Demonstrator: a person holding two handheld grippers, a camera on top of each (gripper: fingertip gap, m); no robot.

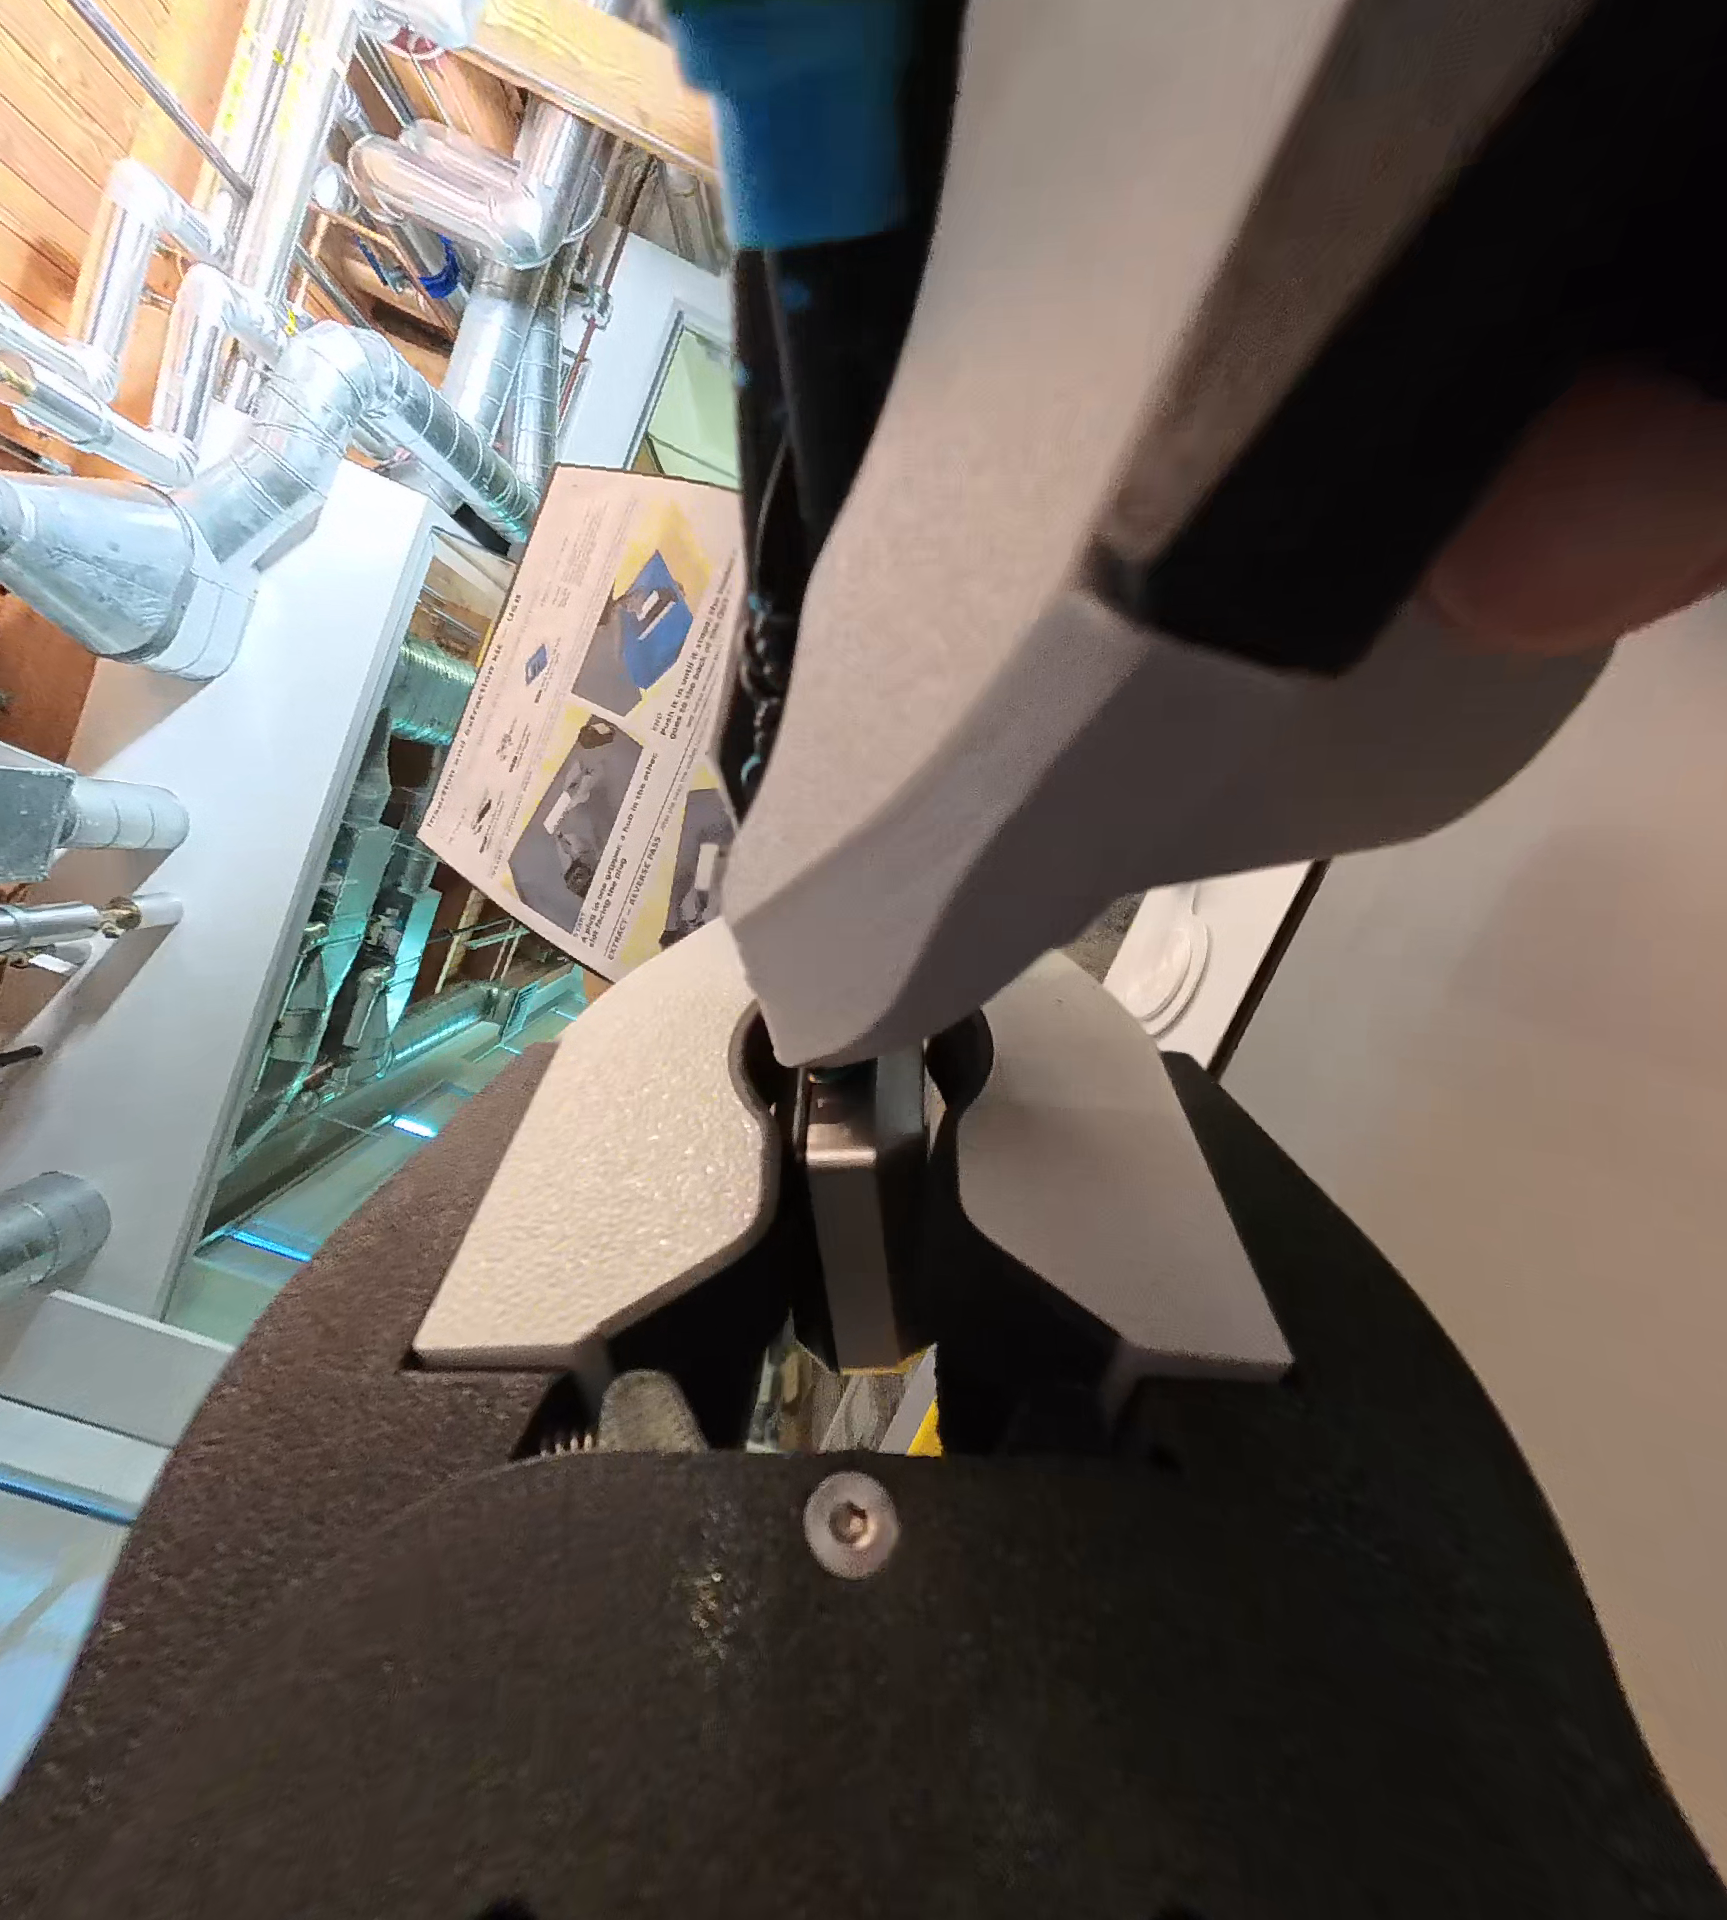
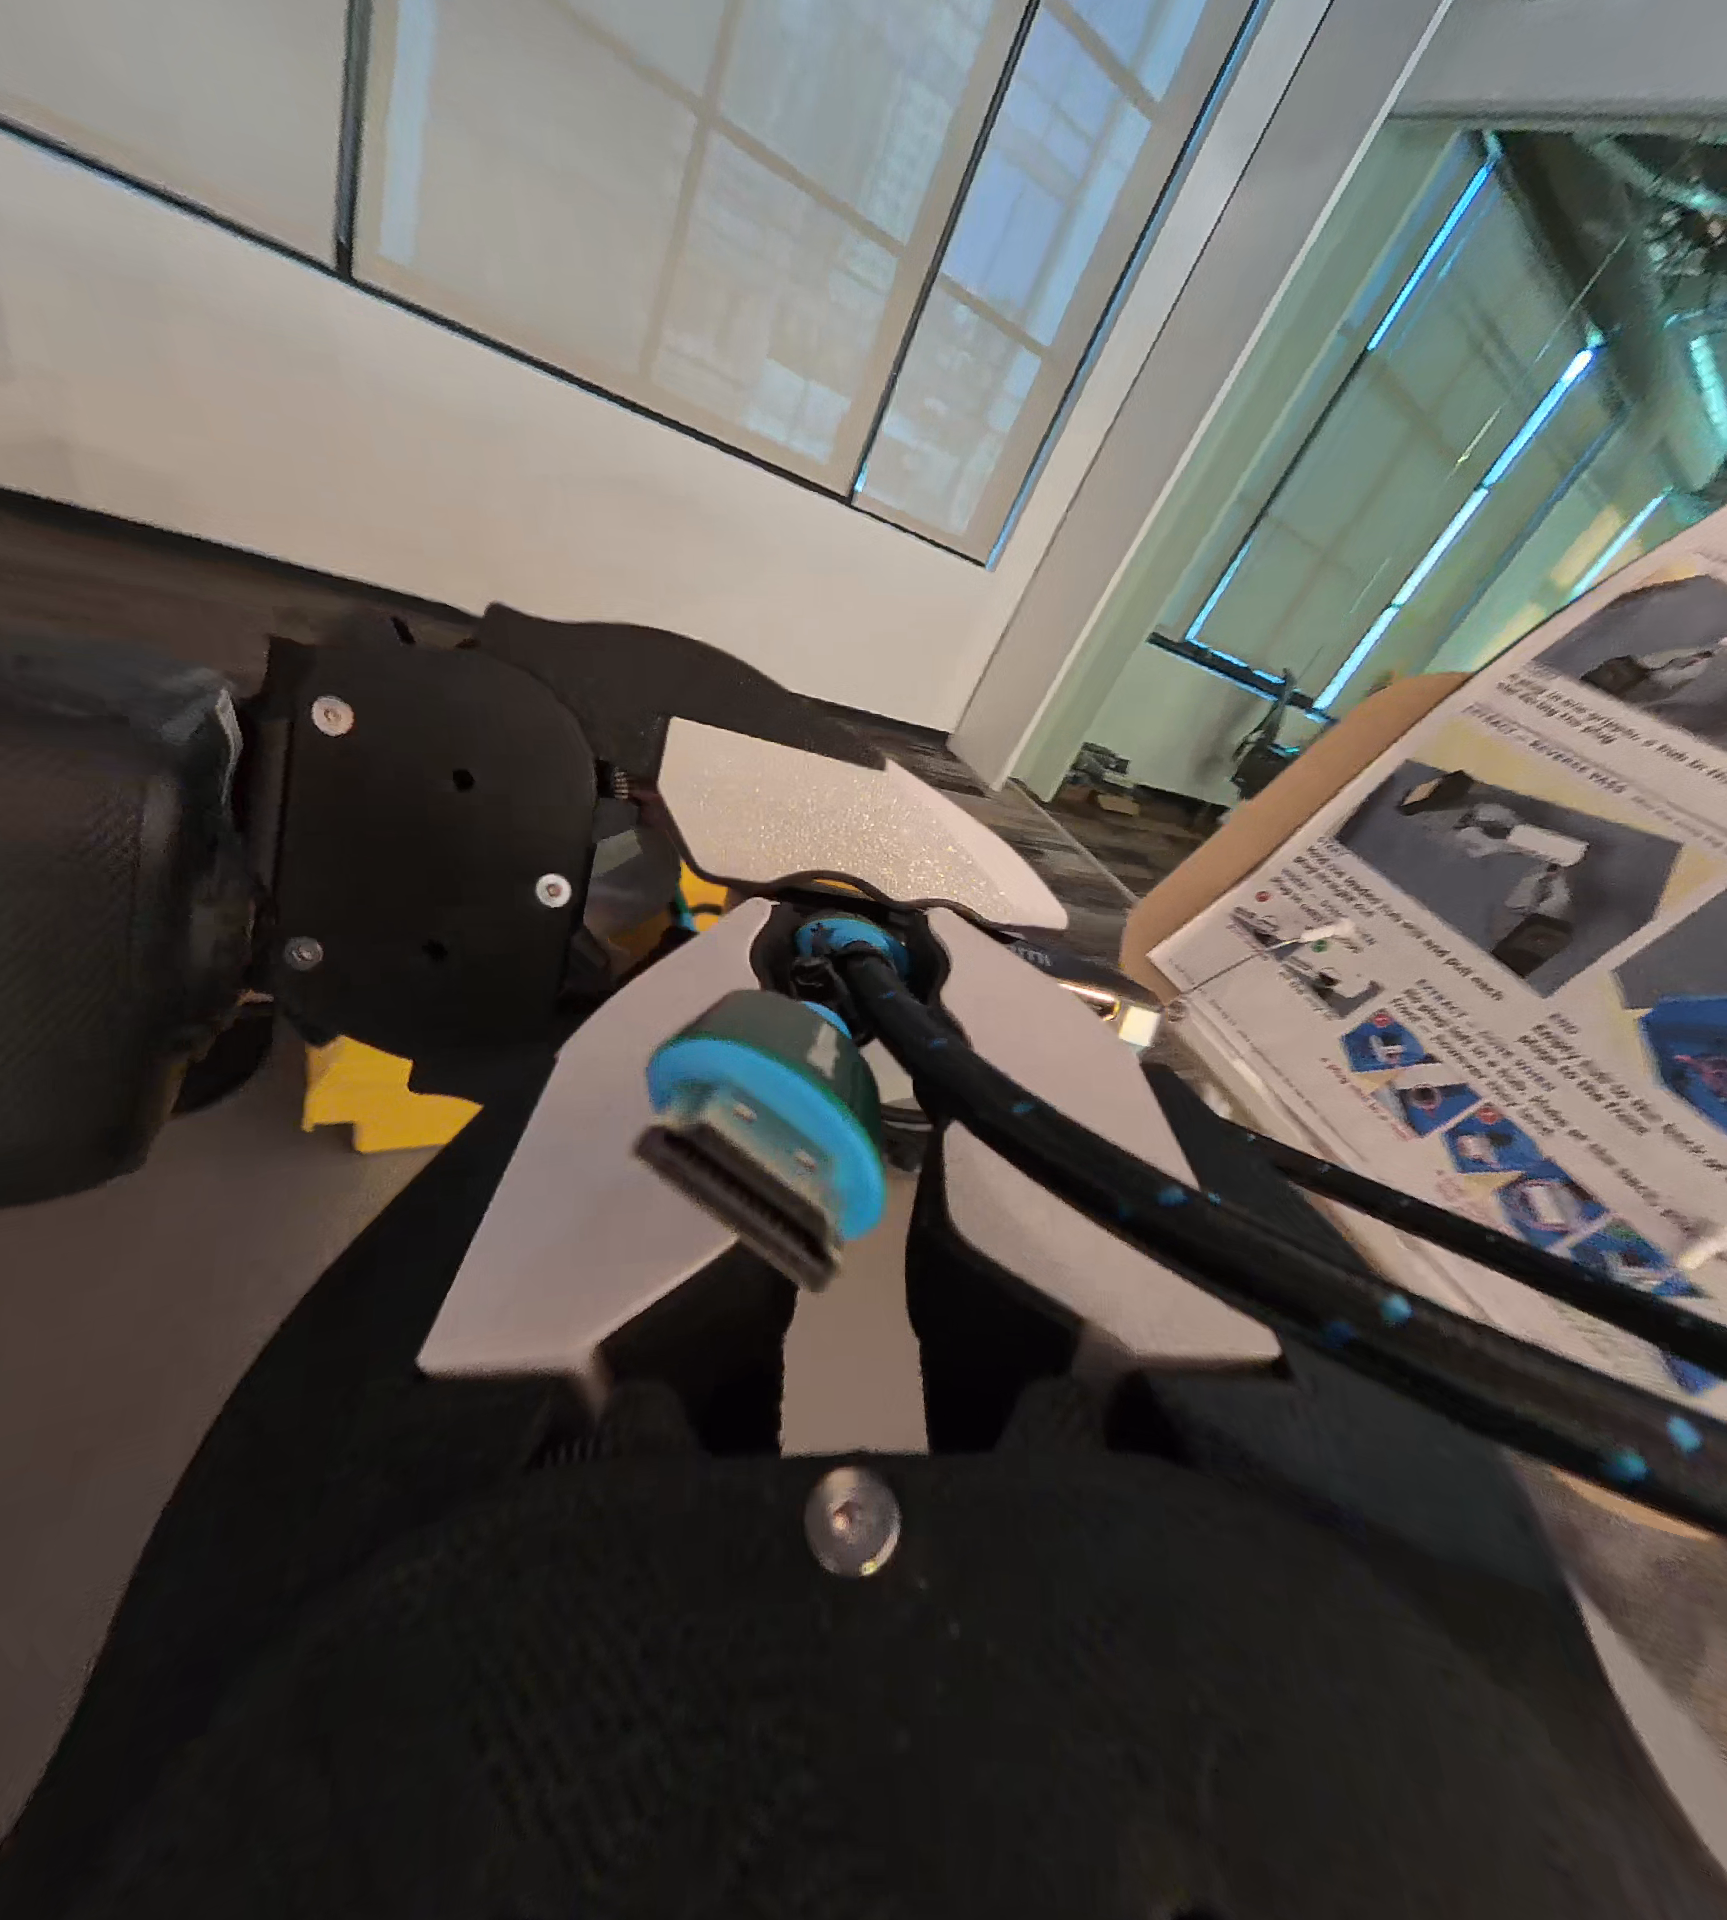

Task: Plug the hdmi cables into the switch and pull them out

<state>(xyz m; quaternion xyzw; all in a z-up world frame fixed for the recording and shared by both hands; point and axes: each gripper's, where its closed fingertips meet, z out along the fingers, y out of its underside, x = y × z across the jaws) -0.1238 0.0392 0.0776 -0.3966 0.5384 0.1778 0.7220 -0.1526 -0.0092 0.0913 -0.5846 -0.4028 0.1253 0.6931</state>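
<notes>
Left wrist view: the left gripper (image 1: 864, 1122) is clenched on a thin dark grey HDMI switch (image 1: 864, 1247), held edge-on between its two grey fingers (image 1: 630, 1174). The right gripper (image 1: 1046, 727) crosses in from the upper right, its grey finger tip meeting the far end of the switch; whatever it carries is hidden behind that finger. A blue-collared cable end (image 1: 807, 135) shows blurred at the top. An instruction sheet (image 1: 599, 707) on cardboard stands beyond, with silver ducts (image 1: 215, 499) at the far left.

Right wrist view: the right gripper (image 2: 843, 956) is grasping a black braided HDMI cable (image 2: 1098, 1143) with blue flecks, pinched at its blue collar between the fingertips. A second HDMI plug (image 2: 755, 1132), with a blue ring and dark green body, hangs free over the near part of the fingers, metal end toward the camera. The left gripper (image 2: 838, 862) meets the right one tip to tip from the left. A yellow block (image 2: 371, 1101) lies on the grey table (image 2: 28, 1351) beneath it
</notes>
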